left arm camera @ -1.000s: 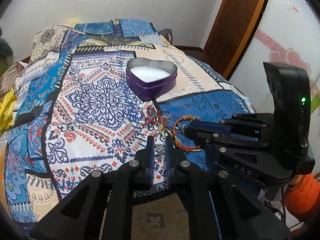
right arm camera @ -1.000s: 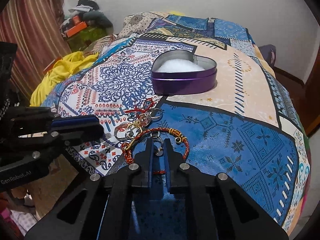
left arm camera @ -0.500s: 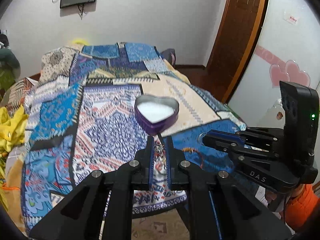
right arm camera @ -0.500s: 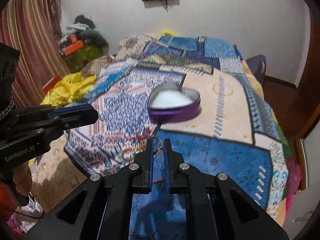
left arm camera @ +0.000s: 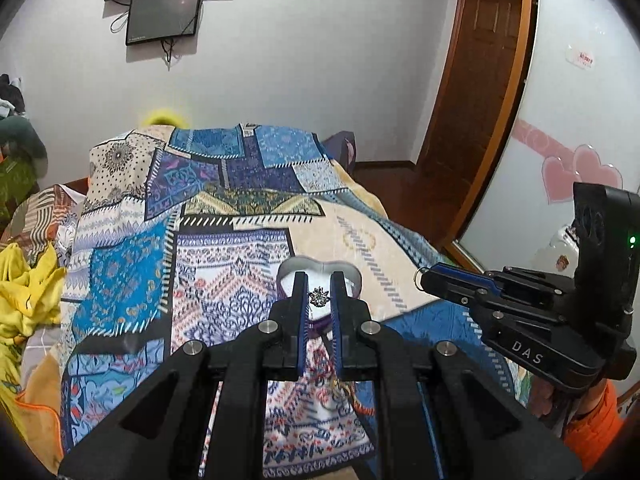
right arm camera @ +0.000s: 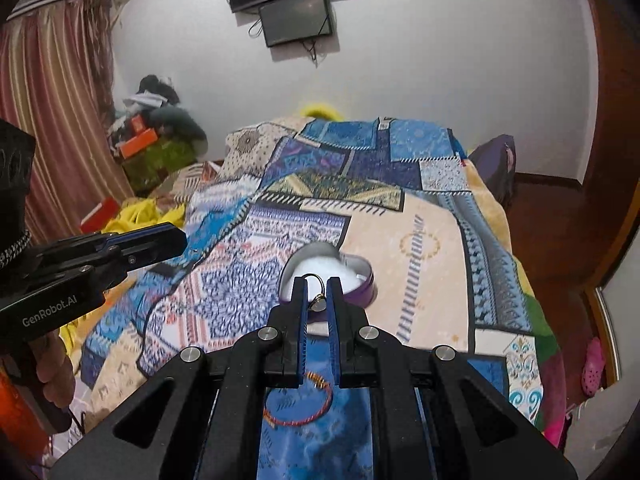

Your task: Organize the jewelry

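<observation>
With the left gripper (left arm camera: 319, 294) nipped on a small silver filigree charm (left arm camera: 319, 297) and the right gripper (right arm camera: 317, 294) pinching a thin gold-toned ring (right arm camera: 315, 289), both raised above the patchwork bedspread (left arm camera: 240, 248), each should be brought directly over the purple heart-shaped tin (right arm camera: 362, 286) near the bed's foot edge before parting.

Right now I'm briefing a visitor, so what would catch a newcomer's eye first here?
Probably the purple heart-shaped tin with white lining at mid-bed on the blue patchwork bedspread. In front of it each tool holds jewelry up: the left tool pinches a small silver charm, the right tool a thin gold ring.
</observation>
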`<action>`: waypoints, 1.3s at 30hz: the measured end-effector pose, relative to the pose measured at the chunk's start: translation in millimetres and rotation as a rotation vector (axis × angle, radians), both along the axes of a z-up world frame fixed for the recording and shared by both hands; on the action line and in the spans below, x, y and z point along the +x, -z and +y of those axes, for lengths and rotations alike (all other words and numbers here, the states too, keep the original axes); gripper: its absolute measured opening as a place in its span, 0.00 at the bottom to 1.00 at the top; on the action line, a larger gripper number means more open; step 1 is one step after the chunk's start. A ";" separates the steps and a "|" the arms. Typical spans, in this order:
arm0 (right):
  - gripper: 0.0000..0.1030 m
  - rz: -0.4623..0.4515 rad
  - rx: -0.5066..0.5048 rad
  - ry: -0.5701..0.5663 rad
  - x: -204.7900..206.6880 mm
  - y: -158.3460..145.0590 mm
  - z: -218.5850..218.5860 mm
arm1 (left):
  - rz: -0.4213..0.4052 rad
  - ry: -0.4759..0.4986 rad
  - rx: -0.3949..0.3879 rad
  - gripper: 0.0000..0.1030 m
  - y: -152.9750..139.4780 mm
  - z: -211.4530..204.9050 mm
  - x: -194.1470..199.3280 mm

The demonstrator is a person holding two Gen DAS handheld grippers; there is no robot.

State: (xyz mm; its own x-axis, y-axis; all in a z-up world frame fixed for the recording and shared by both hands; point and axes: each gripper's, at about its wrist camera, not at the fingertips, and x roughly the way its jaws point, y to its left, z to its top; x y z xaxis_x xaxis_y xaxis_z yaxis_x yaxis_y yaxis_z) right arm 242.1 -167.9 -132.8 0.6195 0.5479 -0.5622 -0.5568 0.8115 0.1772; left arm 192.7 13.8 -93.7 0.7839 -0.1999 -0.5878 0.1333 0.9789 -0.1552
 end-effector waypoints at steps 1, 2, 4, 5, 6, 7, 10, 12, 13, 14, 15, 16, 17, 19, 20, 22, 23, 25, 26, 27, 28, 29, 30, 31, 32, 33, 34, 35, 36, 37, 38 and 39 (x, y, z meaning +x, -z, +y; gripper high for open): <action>0.08 -0.002 0.002 0.004 2.2 -0.5 -0.1 | -0.003 -0.001 -0.001 0.09 -1.4 -0.1 2.2; 0.08 -0.002 0.006 0.007 4.9 -0.3 0.3 | -0.005 -0.003 0.000 0.09 -2.2 0.2 6.3; 0.08 0.000 0.014 0.013 10.8 0.3 -0.2 | -0.005 -0.004 0.003 0.09 -2.4 -0.5 12.8; 0.08 0.001 0.016 0.015 14.0 0.8 0.5 | -0.003 -0.005 0.005 0.09 -1.9 -0.4 16.4; 0.08 0.002 0.016 0.018 17.9 1.7 1.7 | -0.002 -0.006 0.009 0.09 -1.3 -0.5 20.2; 0.08 0.003 0.014 0.019 21.0 2.7 2.4 | 0.000 -0.005 0.010 0.09 -0.5 -0.5 24.5; 0.08 0.008 0.007 0.020 30.0 6.3 3.8 | 0.012 -0.001 0.011 0.09 3.0 -0.9 36.7; 0.08 0.014 0.003 0.019 36.8 9.9 6.0 | 0.022 0.003 0.014 0.09 6.4 -1.7 45.8; 0.08 0.020 0.001 0.017 39.8 12.2 6.9 | 0.028 0.004 0.015 0.09 8.5 -2.0 50.0; 0.08 0.029 -0.003 0.015 44.8 15.5 9.5 | 0.039 0.008 0.016 0.09 11.7 -2.3 55.3; 0.08 0.032 -0.007 0.014 46.1 17.9 9.7 | 0.046 0.010 0.016 0.09 14.2 -2.7 58.8; 0.08 0.037 -0.012 0.012 49.0 20.3 11.1 | 0.055 0.012 0.015 0.09 17.2 -2.7 63.0; 0.08 0.044 -0.018 0.009 51.7 23.1 12.6 | 0.064 0.015 0.014 0.09 20.4 -2.8 66.7; 0.08 0.058 -0.027 0.002 56.8 28.5 16.1 | 0.085 0.021 0.015 0.09 27.9 -3.5 74.8; 0.08 0.065 -0.032 -0.002 59.3 30.8 18.0 | 0.097 0.024 0.016 0.09 32.4 -4.0 79.2; 0.08 0.078 -0.041 -0.010 64.6 35.6 21.5 | 0.118 0.033 0.015 0.09 39.9 -4.7 86.3; 0.08 0.084 -0.045 -0.014 66.8 37.6 22.9 | 0.128 0.038 0.013 0.09 42.9 -4.7 89.1; 0.08 0.097 -0.052 -0.024 70.6 41.3 25.4 | 0.149 0.044 0.012 0.09 50.2 -5.3 95.8; 0.08 0.103 -0.056 -0.029 72.6 43.0 26.6 | 0.158 0.047 0.011 0.09 53.5 -5.4 99.0; 0.08 0.107 -0.062 -0.032 74.3 44.8 28.0 | 0.170 0.051 0.008 0.09 57.2 -5.4 102.7; 0.08 0.111 -0.066 -0.036 75.4 46.1 28.8 | 0.180 0.056 0.005 0.09 60.5 -5.3 105.9; 0.08 0.118 -0.070 -0.042 76.9 47.5 29.9 | 0.192 0.062 0.000 0.09 64.1 -5.5 109.1; 0.08 0.126 -0.074 -0.047 78.4 49.2 30.8 | 0.200 0.069 -0.001 0.09 66.6 -5.7 111.2; 0.08 0.132 -0.079 -0.051 79.6 50.8 31.8 | 0.207 0.073 0.000 0.09 69.2 -6.1 113.3; 0.08 0.137 -0.088 -0.057 80.6 52.7 32.8 | 0.213 0.076 0.003 0.09 71.7 -6.6 115.1; 0.08 0.143 -0.095 -0.062 82.0 54.6 33.7 | 0.220 0.079 0.008 0.09 74.5 -7.4 117.8; 0.08 0.148 -0.101 -0.066 82.6 55.8 34.6 | 0.225 0.081 0.011 0.09 76.8 -7.7 119.5; 0.08 0.152 -0.107 -0.069 83.2 57.1 35.6 | 0.234 0.082 0.012 0.09 79.5 -7.8 121.4; 0.08 0.156 -0.111 -0.072 84.1 58.4 36.8 | 0.240 0.082 0.009 0.09 81.4 -6.9 122.6; 0.08 0.161 -0.116 -0.078 84.6 59.4 37.8 | 0.246 0.083 0.005 0.09 82.8 -6.4 123.6; 0.08 0.166 -0.125 -0.086 84.4 60.4 39.0 | 0.253 0.084 0.003 0.09 84.7 -5.9 124.6; 0.08 0.170 -0.133 -0.095 84.7 61.4 40.5 | 0.257 0.082 0.004 0.09 85.8 -5.7 125.1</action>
